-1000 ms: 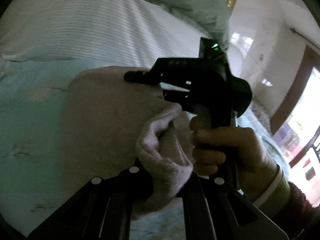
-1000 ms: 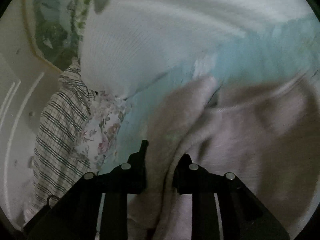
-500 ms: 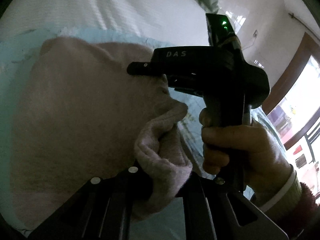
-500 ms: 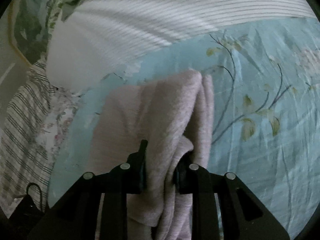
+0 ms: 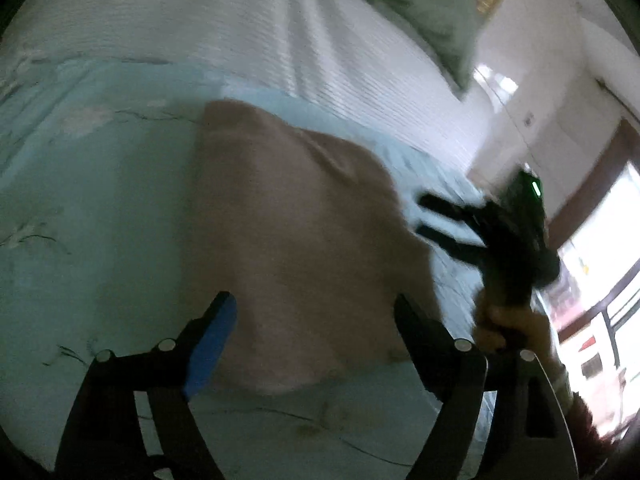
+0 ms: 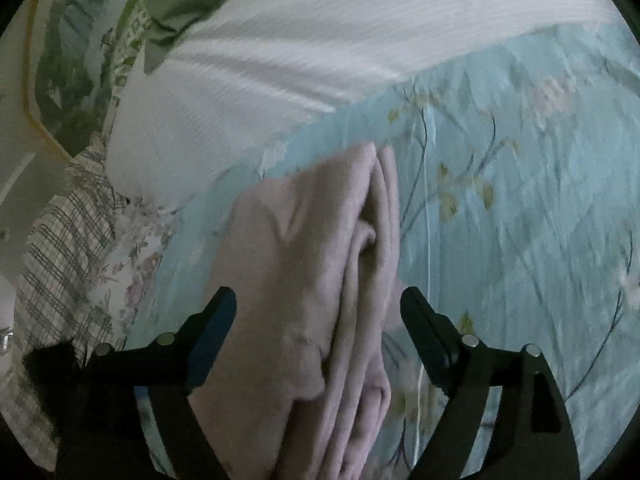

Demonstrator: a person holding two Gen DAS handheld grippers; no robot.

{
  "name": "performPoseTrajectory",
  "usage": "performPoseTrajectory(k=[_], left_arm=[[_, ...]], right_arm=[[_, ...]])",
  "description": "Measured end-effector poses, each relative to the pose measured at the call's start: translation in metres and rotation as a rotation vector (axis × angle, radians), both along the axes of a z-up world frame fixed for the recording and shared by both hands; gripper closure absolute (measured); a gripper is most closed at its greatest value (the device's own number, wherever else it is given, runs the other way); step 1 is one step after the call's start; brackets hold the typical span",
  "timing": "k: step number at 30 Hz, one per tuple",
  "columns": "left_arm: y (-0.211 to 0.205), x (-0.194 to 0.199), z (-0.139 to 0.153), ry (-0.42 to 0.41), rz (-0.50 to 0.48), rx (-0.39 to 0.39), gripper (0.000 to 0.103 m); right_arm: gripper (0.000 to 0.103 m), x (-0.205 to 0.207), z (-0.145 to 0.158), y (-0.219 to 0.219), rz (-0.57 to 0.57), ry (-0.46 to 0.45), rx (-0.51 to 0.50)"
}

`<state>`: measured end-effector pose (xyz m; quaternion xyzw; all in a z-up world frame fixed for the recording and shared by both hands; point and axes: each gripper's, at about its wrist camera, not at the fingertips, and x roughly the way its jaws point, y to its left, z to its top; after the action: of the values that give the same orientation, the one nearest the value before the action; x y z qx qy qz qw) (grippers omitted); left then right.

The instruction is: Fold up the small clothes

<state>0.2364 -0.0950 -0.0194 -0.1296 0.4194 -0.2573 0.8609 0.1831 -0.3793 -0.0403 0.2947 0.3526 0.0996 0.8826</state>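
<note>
Fabric of the folded pink fleece garment (image 6: 320,280) lies on the light-blue flowered bed sheet (image 6: 500,240), its long axis running away from you toward the white ribbed blanket (image 6: 320,48). Your right gripper (image 6: 318,308) is nearer, directly over the stacked edges. Your left gripper (image 5: 314,312) hovers over the flat side. Both jaws are opening wide and grip nothing.

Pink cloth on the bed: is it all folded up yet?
Nearly. The pink cloth already lies doubled in layers on the blue sheet. Both the left gripper and right gripper are opening their jaws, letting go of it. What may be left is smoothing it or another fold; no other clothes to fold are clearly visible.
</note>
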Motion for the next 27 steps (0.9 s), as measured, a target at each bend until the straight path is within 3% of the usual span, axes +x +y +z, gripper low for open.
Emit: performPoseTrajectory(k=[6, 11, 14, 15, 16, 17, 19, 20, 22, 27], left_arm=[[0.027, 0.056, -0.036, 0.168, 0.038, -0.053, 0.021], [0.025, 0.08, -0.06, 0.221, 0.033, -0.06, 0.021], [0.015, 0.098, -0.067, 0.202, 0.026, -0.041, 0.021], [0.012, 0.102, -0.067, 0.188, 0.015, -0.034, 0.022], [0.007, 0.11, -0.069, 0.176, -0.004, -0.031, 0.027], [0.001, 0.116, -0.072, 0.18, -0.026, -0.036, 0.049], [-0.003, 0.12, -0.079, 0.208, -0.034, -0.043, 0.057], [-0.001, 0.119, -0.074, 0.199, -0.036, -0.059, 0.067], [0.001, 0.106, -0.06, 0.163, -0.05, -0.073, 0.069], [0.033, 0.051, -0.025, 0.06, -0.052, -0.066, 0.069]], right_arm=[[0.018, 0.013, -0.019, 0.001, 0.033, 0.048, 0.049], [0.018, 0.026, -0.031, 0.008, 0.067, 0.084, 0.047], [0.018, 0.036, -0.037, 0.014, 0.102, 0.101, 0.049], [0.021, 0.039, -0.038, 0.018, 0.117, 0.108, 0.055], [0.038, 0.042, -0.039, 0.02, 0.124, 0.119, 0.061], [0.047, 0.045, -0.042, 0.022, 0.125, 0.14, 0.065], [0.061, 0.045, -0.041, 0.027, 0.115, 0.148, 0.053], [0.063, 0.042, -0.037, 0.029, 0.117, 0.138, 0.053], [0.068, 0.032, -0.025, 0.04, 0.133, 0.104, 0.075], [0.068, 0.008, -0.01, 0.087, 0.2, 0.048, 0.078]])
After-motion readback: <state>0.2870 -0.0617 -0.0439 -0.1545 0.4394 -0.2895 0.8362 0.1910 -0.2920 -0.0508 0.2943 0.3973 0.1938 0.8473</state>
